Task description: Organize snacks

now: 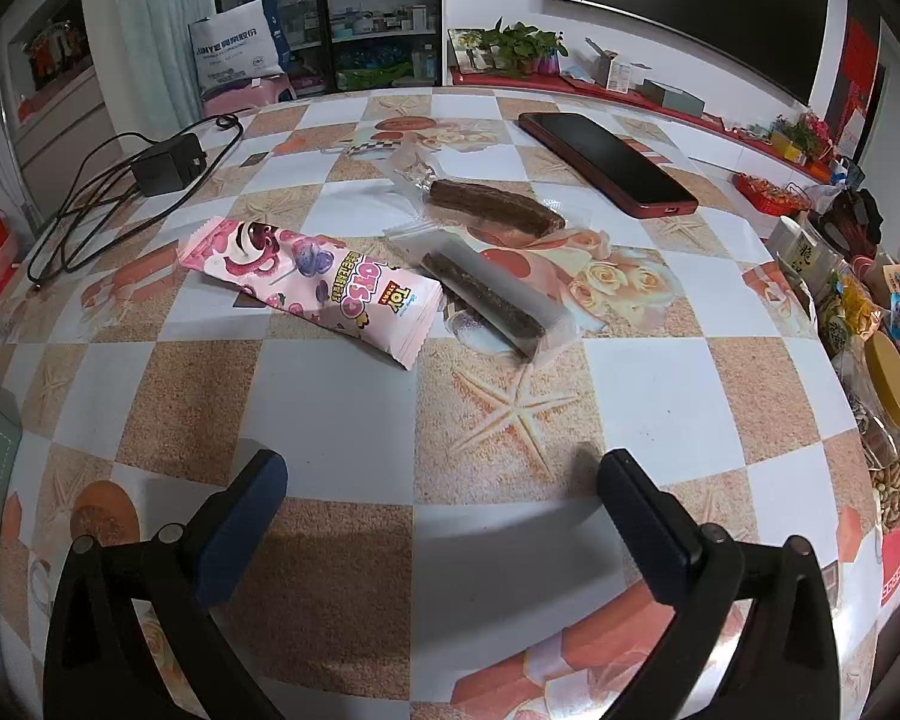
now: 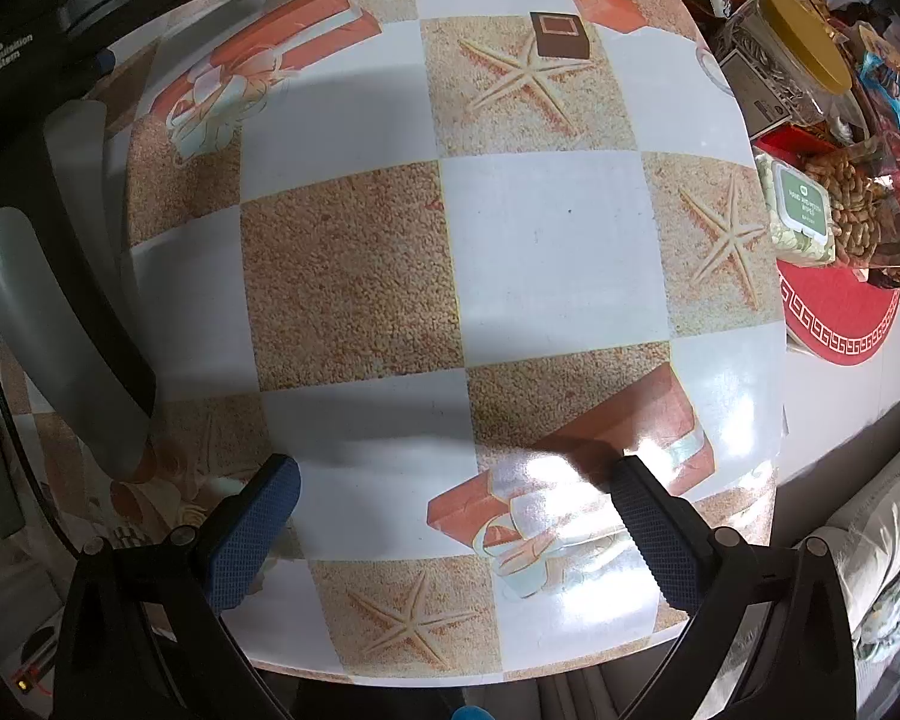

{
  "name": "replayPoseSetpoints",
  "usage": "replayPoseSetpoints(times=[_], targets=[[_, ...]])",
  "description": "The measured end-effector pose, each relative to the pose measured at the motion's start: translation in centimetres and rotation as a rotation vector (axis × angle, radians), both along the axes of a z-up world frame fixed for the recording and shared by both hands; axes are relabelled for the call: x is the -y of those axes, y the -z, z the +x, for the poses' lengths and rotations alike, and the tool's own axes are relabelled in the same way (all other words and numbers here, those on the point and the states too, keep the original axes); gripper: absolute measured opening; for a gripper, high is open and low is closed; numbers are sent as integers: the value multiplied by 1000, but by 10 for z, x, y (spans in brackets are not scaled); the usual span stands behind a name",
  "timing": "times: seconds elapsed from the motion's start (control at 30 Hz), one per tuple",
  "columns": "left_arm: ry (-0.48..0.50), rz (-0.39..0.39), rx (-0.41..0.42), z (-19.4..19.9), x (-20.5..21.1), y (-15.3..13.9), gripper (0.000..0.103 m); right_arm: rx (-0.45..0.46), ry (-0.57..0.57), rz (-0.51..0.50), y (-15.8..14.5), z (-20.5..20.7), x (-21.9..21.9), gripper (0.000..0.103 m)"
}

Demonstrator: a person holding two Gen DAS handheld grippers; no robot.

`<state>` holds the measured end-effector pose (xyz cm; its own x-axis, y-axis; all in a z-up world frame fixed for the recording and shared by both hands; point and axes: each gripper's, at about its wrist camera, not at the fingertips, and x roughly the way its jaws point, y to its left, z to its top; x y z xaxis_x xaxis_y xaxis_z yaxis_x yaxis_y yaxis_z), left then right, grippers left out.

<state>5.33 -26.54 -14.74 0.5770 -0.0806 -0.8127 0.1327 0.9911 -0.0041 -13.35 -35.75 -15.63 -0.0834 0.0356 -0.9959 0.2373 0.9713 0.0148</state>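
Both sets of tongs hang open and empty over the checked table [image 1: 342, 396]. The left tongs [image 1: 444, 480] face three loose snacks that lie ahead of them, toward 12 o'clock in the left wrist view. The pink wrapper [image 1: 312, 285] sits at about 11 o'clock, its long axis running from upper left to lower right. Just beside its right end, and possibly touching it, lies the clear-wrapped dark bar [image 1: 486, 300], almost dead ahead at 12 o'clock, its long axis also slanting from upper left down to lower right. Beyond that, toward 12 to 1 o'clock, rests the brown bar [image 1: 495, 207] in a clear bag, slanted the same way. A phone [image 1: 606, 165] lies farther off at 1 o'clock and a charger with cable [image 1: 168, 165] at 10 o'clock. The snack pile [image 1: 870, 348] crowds the table edge at 3 o'clock. The right tongs [image 2: 456, 480] see only bare tablecloth ahead, with the wipes pack [image 2: 801, 210] and peanuts [image 2: 852, 204] at about 2 o'clock, well apart from them. In my judgement the left tongs are the nearer to the loose snacks, and the dark bar is the closest target; since its axis runs oblique to the gap between the fingers, the tongs would likely need a turn of the wrist to close across its narrow width.
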Motion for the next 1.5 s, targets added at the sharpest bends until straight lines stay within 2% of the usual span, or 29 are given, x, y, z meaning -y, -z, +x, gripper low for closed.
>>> replayPoseSetpoints(times=[1.5], targets=[[0, 1, 0, -1, 0, 0, 103, -15, 4, -12, -1, 1, -2, 103]])
